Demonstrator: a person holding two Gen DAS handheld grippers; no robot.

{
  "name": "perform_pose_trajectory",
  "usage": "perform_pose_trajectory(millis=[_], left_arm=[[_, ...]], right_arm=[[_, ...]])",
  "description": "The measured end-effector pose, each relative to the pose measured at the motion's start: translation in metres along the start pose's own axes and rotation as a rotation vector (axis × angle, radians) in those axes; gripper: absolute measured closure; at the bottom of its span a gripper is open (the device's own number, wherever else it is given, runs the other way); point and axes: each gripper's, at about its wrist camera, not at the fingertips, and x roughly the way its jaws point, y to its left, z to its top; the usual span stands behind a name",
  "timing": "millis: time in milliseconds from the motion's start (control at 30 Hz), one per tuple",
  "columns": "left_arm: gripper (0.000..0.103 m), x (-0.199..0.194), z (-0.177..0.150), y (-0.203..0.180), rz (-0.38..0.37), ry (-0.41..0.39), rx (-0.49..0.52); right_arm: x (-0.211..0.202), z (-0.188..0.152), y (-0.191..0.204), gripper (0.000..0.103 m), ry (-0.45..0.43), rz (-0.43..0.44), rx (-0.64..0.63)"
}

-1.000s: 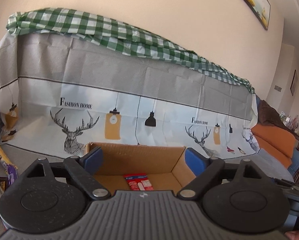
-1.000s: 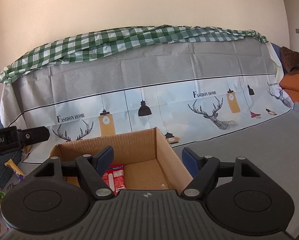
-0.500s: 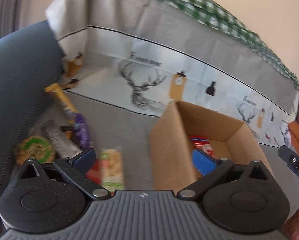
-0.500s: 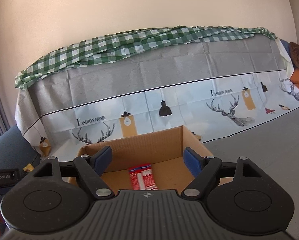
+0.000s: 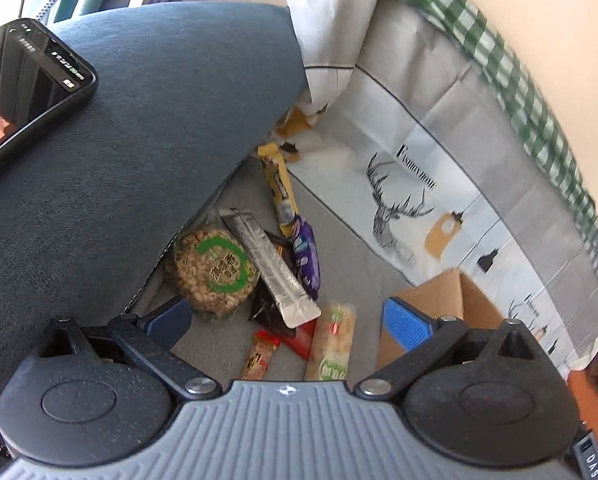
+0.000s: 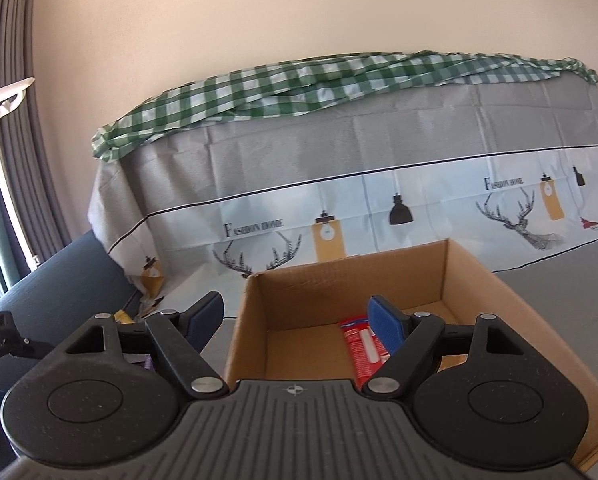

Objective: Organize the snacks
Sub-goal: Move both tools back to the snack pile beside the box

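The left gripper (image 5: 285, 320) hangs over the snack pile at lower centre of its view, jaws spread wide with nothing between them; they have just been opening. The pile is crowded: a silver stick (image 5: 270, 266) lies across a dark wrapper and against the round peanut pack (image 5: 211, 270), a purple bar (image 5: 307, 256) and a yellow bar (image 5: 279, 184) sit above, and a green cracker pack (image 5: 331, 344) and a small red pack (image 5: 259, 354) lie nearest the fingers. Closing here could pinch two packs at once or nudge one under the blue armrest (image 5: 119, 152). The box (image 6: 339, 312), at lower right in the left view, holds one red pack (image 6: 363, 350). The right gripper (image 6: 299, 316) is released and empty, straddling the box's left wall, so a forward push may shove the light box. The phone (image 5: 23, 88) at upper left could slide off the armrest if bumped.
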Motion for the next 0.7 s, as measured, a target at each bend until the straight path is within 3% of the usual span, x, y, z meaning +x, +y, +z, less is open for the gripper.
perform_pose_trajectory(millis=[100, 200, 233, 267, 333, 400, 700], left_arm=[[0.01, 0.001, -0.002, -0.006, 0.041, -0.019, 0.041], [0.032, 0.006, -0.004, -0.01, 0.065, -0.021, 0.04], [0.044, 0.009, -0.004, -0.008, 0.065, -0.017, 0.028], [0.055, 0.01, -0.004, -0.007, 0.066, -0.016, 0.015], [0.066, 0.015, -0.004, -0.005, 0.075, -0.013, 0.001], [0.068, 0.02, -0.004, -0.005, 0.095, -0.006, -0.002], [0.065, 0.052, -0.007, -0.001, 0.195, 0.07, -0.063]], right_arm=[[0.002, -0.004, 0.012, 0.022, 0.015, 0.031, 0.004], [0.006, -0.01, 0.026, 0.025, 0.034, 0.071, -0.009], [0.007, -0.012, 0.032, 0.029, 0.041, 0.095, -0.016], [0.009, -0.014, 0.038, 0.039, 0.05, 0.126, -0.026], [0.012, -0.018, 0.051, 0.05, 0.068, 0.176, -0.054], [0.016, -0.022, 0.063, 0.057, 0.082, 0.218, -0.075], [0.042, -0.039, 0.095, 0.055, 0.176, 0.286, -0.105]])
